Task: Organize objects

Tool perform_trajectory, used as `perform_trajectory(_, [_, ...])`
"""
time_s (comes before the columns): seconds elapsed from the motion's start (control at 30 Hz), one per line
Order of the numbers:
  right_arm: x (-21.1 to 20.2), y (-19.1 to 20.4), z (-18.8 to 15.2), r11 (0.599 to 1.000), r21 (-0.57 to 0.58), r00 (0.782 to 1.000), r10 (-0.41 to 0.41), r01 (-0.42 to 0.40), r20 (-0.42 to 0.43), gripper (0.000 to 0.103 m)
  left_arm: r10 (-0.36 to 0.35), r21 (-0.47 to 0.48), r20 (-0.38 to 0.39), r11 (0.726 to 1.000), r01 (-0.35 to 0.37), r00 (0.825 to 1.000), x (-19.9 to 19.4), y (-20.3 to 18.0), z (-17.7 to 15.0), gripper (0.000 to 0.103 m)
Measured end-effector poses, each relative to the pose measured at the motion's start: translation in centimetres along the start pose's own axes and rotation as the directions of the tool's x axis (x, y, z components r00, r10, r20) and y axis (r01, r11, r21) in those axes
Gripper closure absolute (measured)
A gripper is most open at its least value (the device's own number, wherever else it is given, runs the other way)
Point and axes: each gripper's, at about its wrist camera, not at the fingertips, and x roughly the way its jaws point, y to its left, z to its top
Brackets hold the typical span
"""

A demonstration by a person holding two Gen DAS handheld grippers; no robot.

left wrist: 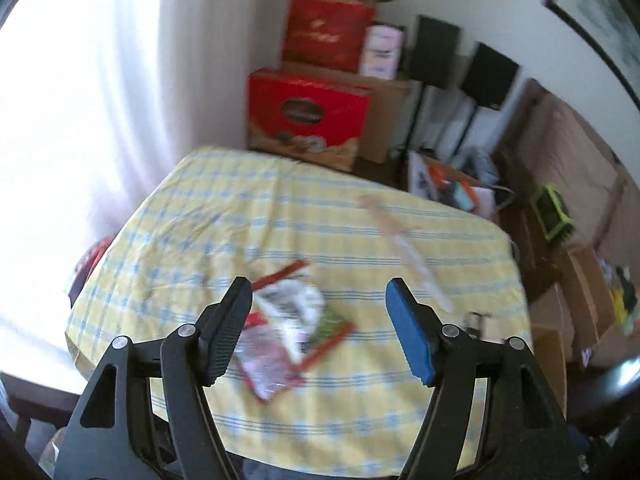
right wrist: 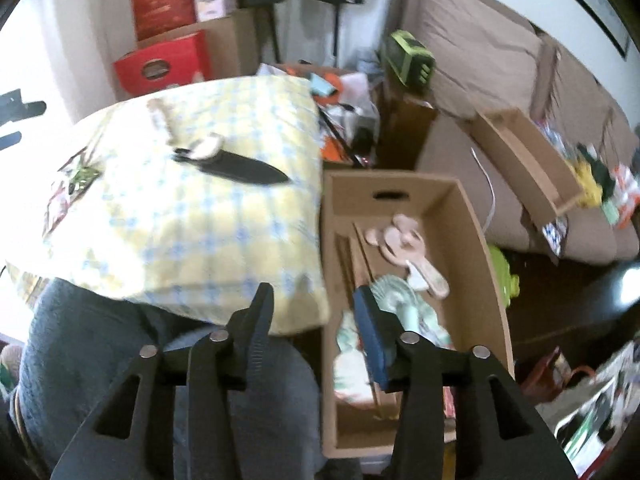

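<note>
left gripper (left wrist: 318, 312): jaws spread and empty, hanging above the packets
packets (left wrist: 288, 336): flat foil or plastic sachets in a loose heap on the near worktop; likely light, floppy and slippery, so best pinched at a stiff sealed edge, one at a time
right gripper (right wrist: 312, 324): jaws parted, nothing between them, over the gap between worktop and box
box (right wrist: 476, 240): open cardboard on the floor beside the worktop, already holding wooden utensils and pale soft items
knife (right wrist: 236, 166): dark sheathed blade further along the worktop; rigid, grip mid-sheath
worktop (left wrist: 360, 400): yellow checked cloth, soft, may drag
room: cartons, speakers and a sofa behind
</note>
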Motion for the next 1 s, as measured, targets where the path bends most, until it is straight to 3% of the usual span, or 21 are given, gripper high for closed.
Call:
perform_trajectory(0.13, [0.2, 3.1, 2.0, 0.998, -0.058, 1.0, 0.013, -0.012, 0.011, 0.05, 0.021, -0.073, -0.03, 0.997, -0.024, 0.999, 2.1, 3.5, -0.3, 0.034])
perform_trajectory(0.3, [2.5, 6.7, 3.7, 0.988, -0.15, 1.0, 0.02, -0.021, -0.006, 0.049, 0.083, -0.104, -0.094, 0.99, -0.093, 0.992, 4.9, 7.2, -0.9, 0.034])
perform_trajectory(0.57, [7.0, 6.0, 7.5, 0.987, -0.159, 1.0, -0.003, 0.001, -0.016, 0.046, 0.087, -0.218, -0.146, 0.969, -0.118, 0.985, 7.0, 12.6, -1.3, 0.034])
perform_trajectory(0.63, [8.2, 5.9, 9.0, 0.981, -0.191, 1.0, 0.016, -0.02, -0.024, 0.037, 0.081, -0.231, -0.151, 0.966, -0.115, 0.985, 7.2, 13.2, -1.4, 0.034])
perform_trajectory(0.73, [9.5, 7.2, 11.1, 0.962, -0.243, 0.992, 0.118, -0.126, -0.046, 0.024, 0.076, -0.237, -0.153, 0.965, -0.111, 0.985, 7.3, 13.4, -1.4, 0.034])
perform_trajectory(0.9, [12.3, 8.3, 13.8, 0.982, -0.147, 0.992, 0.11, -0.119, -0.066, 0.025, 0.054, -0.228, -0.148, 0.97, -0.087, 0.987, 6.9, 12.6, -1.2, 0.034])
perform_trajectory(1.0, [14.5, 9.3, 13.9, 0.984, -0.138, 0.989, 0.097, -0.113, -0.114, 0.044, 0.037, -0.226, -0.131, 0.972, -0.066, 0.991, 6.3, 12.0, -0.8, 0.034])
